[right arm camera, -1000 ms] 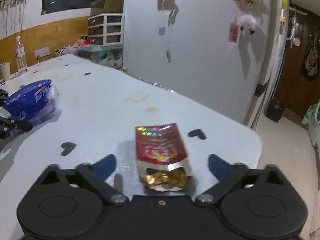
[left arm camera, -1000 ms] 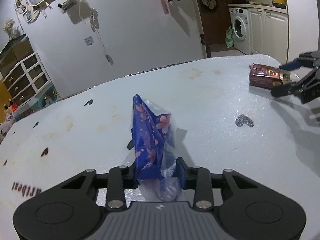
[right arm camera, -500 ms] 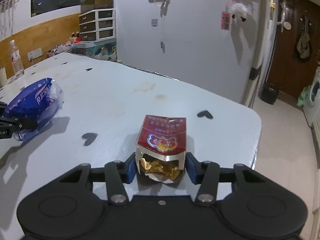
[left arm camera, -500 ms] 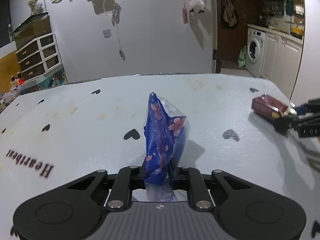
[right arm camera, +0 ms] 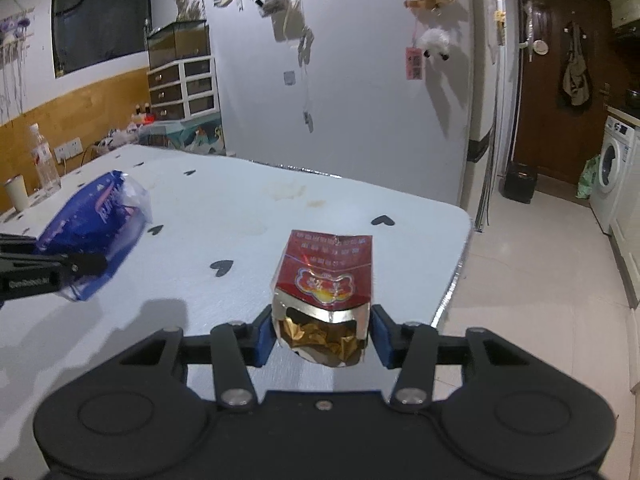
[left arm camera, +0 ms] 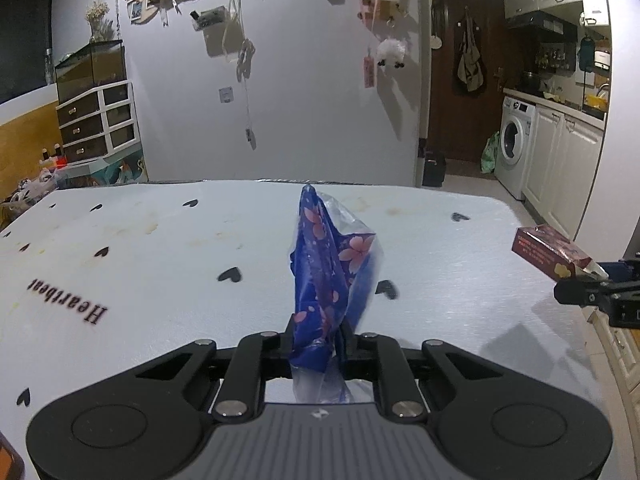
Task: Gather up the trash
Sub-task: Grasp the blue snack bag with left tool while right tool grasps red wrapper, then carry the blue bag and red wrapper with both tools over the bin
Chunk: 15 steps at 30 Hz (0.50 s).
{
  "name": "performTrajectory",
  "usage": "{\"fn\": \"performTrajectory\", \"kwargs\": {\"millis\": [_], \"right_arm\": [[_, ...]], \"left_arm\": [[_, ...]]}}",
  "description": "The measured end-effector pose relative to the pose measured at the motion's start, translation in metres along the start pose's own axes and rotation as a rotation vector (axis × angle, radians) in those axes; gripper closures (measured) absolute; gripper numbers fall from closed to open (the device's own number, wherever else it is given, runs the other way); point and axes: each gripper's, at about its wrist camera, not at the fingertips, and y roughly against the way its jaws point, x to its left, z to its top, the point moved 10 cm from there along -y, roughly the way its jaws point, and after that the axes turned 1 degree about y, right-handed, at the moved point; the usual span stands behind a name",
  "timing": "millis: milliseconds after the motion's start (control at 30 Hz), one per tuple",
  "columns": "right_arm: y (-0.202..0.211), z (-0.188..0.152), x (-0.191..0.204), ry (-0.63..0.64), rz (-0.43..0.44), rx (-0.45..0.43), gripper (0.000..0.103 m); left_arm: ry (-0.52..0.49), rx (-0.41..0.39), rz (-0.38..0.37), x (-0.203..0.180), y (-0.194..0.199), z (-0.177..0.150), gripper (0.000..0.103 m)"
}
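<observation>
Your left gripper (left arm camera: 316, 346) is pinching the blue wrapper (left arm camera: 330, 268), limp and slippery, by its bunched end; your right gripper (right arm camera: 322, 334) is clamping the red carton (right arm camera: 326, 276), seemingly light and crushable, both above the table (left arm camera: 160, 264).

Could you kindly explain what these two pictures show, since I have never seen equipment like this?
There is no robot: a person holds one two-finger gripper in each hand, each with a camera looking along its fingers. The left camera shows the left gripper shut on a crumpled blue flower-printed plastic bag. The right camera shows the right gripper clamping an opened red and gold cardboard packet. Each gripper also appears at the edge of the other's picture. Below lies a pale blue table cover with black hearts.
</observation>
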Motion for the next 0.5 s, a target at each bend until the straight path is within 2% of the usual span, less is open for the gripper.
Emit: {"fn": "performTrajectory", "kwargs": {"millis": [500], "right_arm": [[0.082, -0.017, -0.036, -0.072, -0.099, -0.075, 0.053]], "left_arm": [[-0.004, -0.067, -0.045, -0.083, 0.051, 0.001, 0.086]]}}
